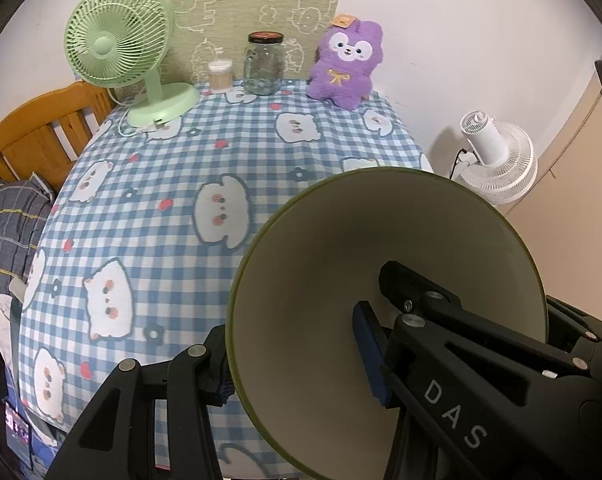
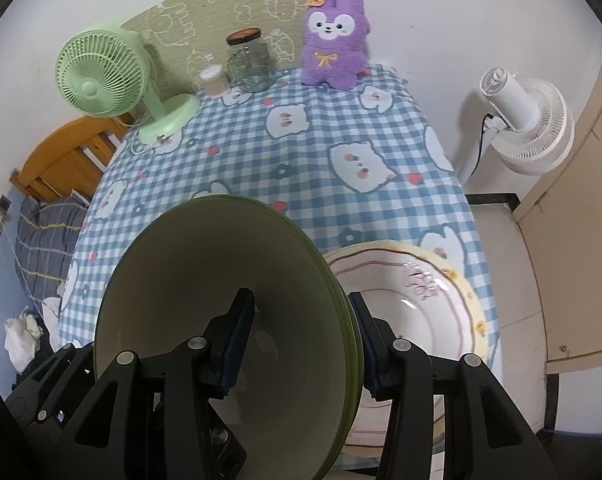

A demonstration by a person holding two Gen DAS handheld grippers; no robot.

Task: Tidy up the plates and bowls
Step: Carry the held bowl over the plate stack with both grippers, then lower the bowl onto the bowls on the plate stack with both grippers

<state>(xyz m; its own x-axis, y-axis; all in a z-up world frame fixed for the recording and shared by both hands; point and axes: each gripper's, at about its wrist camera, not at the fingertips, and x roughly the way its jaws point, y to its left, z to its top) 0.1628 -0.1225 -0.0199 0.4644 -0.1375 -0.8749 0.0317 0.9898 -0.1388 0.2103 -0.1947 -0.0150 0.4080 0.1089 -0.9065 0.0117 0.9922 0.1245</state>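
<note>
In the left wrist view my left gripper (image 1: 297, 364) is shut on the rim of a green bowl with a cream inside (image 1: 333, 264), held tilted above the front right of the checked tablecloth. In the right wrist view my right gripper (image 2: 301, 344) is shut on the rim of a similar green bowl (image 2: 205, 264), one finger inside and one outside. A white plate with a yellow floral rim (image 2: 421, 304) lies flat on the table's front right, just right of that bowl.
The table (image 1: 181, 168) has a blue checked cloth. At its back stand a green desk fan (image 1: 117, 48), a small container of sticks (image 1: 220, 76), a glass jar (image 1: 263, 64) and a purple plush toy (image 1: 347, 64). A white floor fan (image 2: 525, 120) stands right of the table. A wooden bed frame (image 1: 33, 132) is at the left.
</note>
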